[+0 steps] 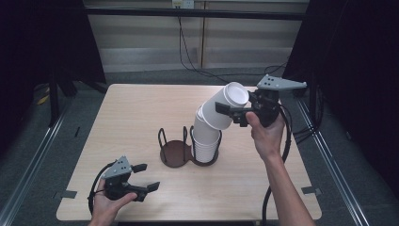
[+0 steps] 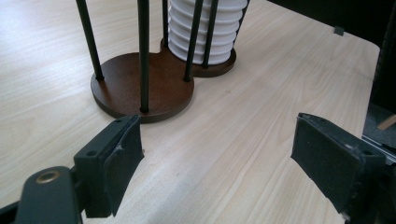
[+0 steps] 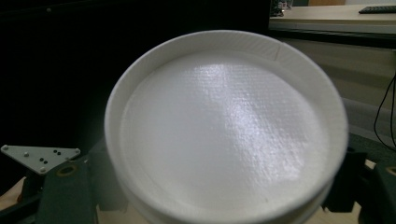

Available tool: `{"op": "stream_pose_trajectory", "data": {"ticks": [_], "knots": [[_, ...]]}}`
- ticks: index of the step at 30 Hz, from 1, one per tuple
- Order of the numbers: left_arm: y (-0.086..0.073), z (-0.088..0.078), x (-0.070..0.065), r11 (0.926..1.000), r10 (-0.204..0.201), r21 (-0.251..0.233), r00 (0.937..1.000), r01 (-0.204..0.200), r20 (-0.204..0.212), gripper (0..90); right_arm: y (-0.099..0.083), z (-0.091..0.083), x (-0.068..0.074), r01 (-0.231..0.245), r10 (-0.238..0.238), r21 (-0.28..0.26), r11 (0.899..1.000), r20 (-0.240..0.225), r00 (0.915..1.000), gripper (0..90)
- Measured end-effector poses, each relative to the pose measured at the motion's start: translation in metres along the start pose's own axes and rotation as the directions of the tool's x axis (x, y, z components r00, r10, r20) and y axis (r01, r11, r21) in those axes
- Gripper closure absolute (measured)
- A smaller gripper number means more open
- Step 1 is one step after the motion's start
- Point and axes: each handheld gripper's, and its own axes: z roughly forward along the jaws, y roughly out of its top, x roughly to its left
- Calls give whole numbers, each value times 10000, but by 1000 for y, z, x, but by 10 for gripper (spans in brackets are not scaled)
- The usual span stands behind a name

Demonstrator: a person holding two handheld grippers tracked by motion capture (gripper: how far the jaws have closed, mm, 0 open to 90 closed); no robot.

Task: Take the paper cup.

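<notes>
A tilted white paper cup (image 1: 230,96) sits upturned, its base pointing up and right, and my right gripper (image 1: 229,109) is shut on its side. The cup's lower rim overlaps the top of a stack of white cups (image 1: 206,141) standing in the right ring of a black wire holder. The holder's left ring, over a round brown base (image 1: 175,153), has nothing in it. The cup's round base (image 3: 224,126) faces the right gripper view. My left gripper (image 1: 147,176) rests open near the table's front left. Between its jaws (image 2: 217,158) is bare wood, with the brown base (image 2: 140,84) and cup stack (image 2: 205,32) beyond.
The light wooden table (image 1: 136,113) stands on a grey floor between dark curtains. Cables (image 1: 188,52) hang along the back wall. A cable (image 1: 275,179) trails from the right gripper along the person's forearm.
</notes>
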Motion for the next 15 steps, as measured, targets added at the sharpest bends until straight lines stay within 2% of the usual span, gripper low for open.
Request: {"op": "stream_pose_trajectory", "data": {"ticks": [4, 7, 12, 15], "knots": [[1, 0, -2, 10000, 40, -24, 10000, -40, 75, 163, -1, -9, 3, 126, -127, 92, 9999, 107, 9999, 225], [2, 0, -1, 9998, -41, -181, 9999, 44, 137, 162, -4, -16, 3, 99, -101, 124, 9999, 170, 9998, 225], [7, 3, 2, 9997, -239, -66, 9993, 241, 285, 160, -8, -27, 3, 82, -94, 343, 9994, 347, 9994, 225], [11, 3, 1, 9996, -218, -156, 9989, 224, 405, 162, -10, -31, 6, 105, -116, 425, 9990, 258, 9996, 225]]}}
